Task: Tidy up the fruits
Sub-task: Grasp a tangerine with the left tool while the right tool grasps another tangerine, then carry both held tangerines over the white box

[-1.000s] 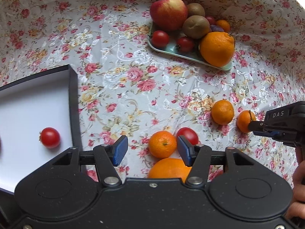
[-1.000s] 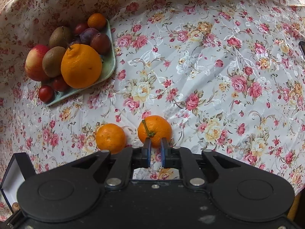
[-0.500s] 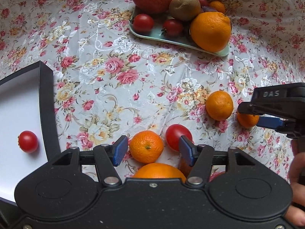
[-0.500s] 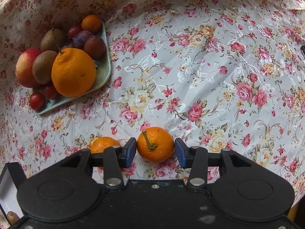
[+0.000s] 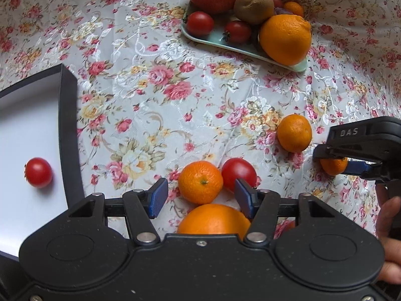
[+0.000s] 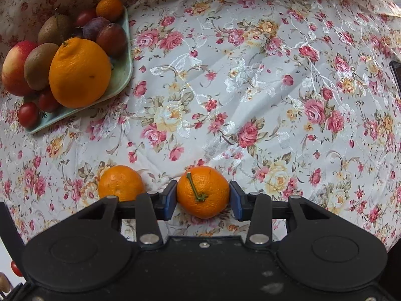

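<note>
Item: loose fruit on the floral bench, both of your grippers low over it.

Left wrist view: your left gripper (image 5: 200, 198) has its jaws spread and holding nothing; a mandarin (image 5: 200, 182) lies dead ahead between the pads, touching a tomato (image 5: 239, 174) on its right, a large orange (image 5: 214, 219) just beneath. The white tray (image 5: 67, 130) with one tomato lies to the left; the fruit plate (image 5: 250, 50) is far ahead.
Right wrist view: your right gripper (image 6: 203, 197) has both pads against the stemmed mandarin (image 6: 203, 192), stem towards the camera; it sits on the cloth, unlifted. A second mandarin (image 6: 120, 183) lies just left.
</note>
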The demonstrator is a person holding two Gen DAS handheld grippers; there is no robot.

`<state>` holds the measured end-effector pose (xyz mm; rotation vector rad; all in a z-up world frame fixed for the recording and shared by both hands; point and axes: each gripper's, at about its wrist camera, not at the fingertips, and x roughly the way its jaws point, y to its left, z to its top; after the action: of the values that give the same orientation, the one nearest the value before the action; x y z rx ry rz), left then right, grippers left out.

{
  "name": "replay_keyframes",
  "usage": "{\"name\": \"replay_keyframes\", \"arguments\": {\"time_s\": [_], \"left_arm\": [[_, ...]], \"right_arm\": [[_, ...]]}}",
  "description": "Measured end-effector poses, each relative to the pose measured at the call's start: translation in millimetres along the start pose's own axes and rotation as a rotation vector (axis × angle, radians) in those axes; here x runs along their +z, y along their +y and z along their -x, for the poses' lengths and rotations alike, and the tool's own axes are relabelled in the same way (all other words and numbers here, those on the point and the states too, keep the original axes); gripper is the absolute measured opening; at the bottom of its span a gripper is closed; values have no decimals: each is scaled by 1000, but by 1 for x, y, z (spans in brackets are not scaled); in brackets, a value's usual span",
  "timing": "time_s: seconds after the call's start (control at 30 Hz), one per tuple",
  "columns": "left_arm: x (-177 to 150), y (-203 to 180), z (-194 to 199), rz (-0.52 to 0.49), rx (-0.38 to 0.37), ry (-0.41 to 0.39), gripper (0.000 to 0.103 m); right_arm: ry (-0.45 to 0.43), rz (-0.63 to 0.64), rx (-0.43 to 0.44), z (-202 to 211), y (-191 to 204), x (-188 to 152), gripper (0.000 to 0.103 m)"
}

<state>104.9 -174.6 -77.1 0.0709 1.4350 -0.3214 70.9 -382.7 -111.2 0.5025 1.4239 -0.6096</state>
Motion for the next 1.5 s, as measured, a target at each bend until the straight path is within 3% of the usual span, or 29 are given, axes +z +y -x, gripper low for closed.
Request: {"name": "replay_keyframes", "arguments": {"time_s": [0.37, 0.5, 0.63, 1.03, 1.3, 1.5], "left_arm": [[3, 5, -8, 32, 17, -4, 61], [4, 2, -16, 30, 12, 17, 51], [2, 3, -19, 49, 6, 21, 48], [3, 25, 49, 106, 38, -131, 48], [-2, 71, 90, 158, 82, -212, 48], [-1, 117, 101, 249, 110, -230, 48]], "right_arm": [[-8, -14, 63, 23, -12, 3, 44], [-24, 18, 83, 39, -7, 0, 44], [-43, 64, 90, 55, 0, -8, 44], [-173, 168, 138, 112, 34, -32, 44], [-202, 278, 162, 123, 79, -55, 44], [-210, 387, 209, 129, 132, -79, 44]]}}
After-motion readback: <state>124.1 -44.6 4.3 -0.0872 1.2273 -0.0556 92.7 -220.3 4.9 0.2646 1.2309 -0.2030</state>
